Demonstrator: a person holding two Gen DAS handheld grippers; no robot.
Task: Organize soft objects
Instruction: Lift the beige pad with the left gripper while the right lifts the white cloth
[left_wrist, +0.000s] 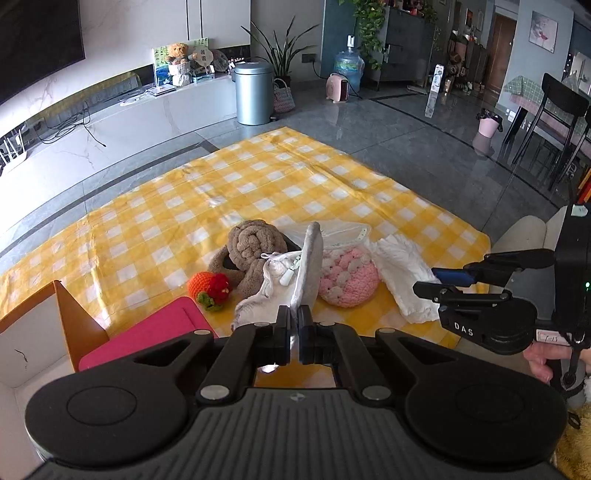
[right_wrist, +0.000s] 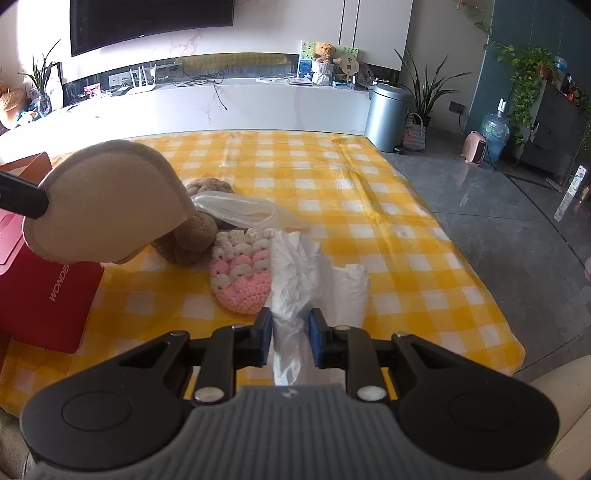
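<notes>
With the left gripper (left_wrist: 294, 325) clamped tight on the lifted beige padded fabric pouch (right_wrist: 107, 206) and the right gripper (right_wrist: 290, 330) pinching the crumpled white cloth (right_wrist: 314, 273) above the yellow checked blanket (right_wrist: 369, 206), each piece needed carrying clear of the pile toward the red box (right_wrist: 48, 295) without snagging.

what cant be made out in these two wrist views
- Red box: right wrist view, its white lettering cut off by the beige padded cloth piece.
- Brown chunky-knit knot cushion: right wrist view, mostly behind that cloth.
- Left gripper grip point: left wrist view, the pads cover it.
- White crinkled cloth: the right gripper hides its near end.
</notes>
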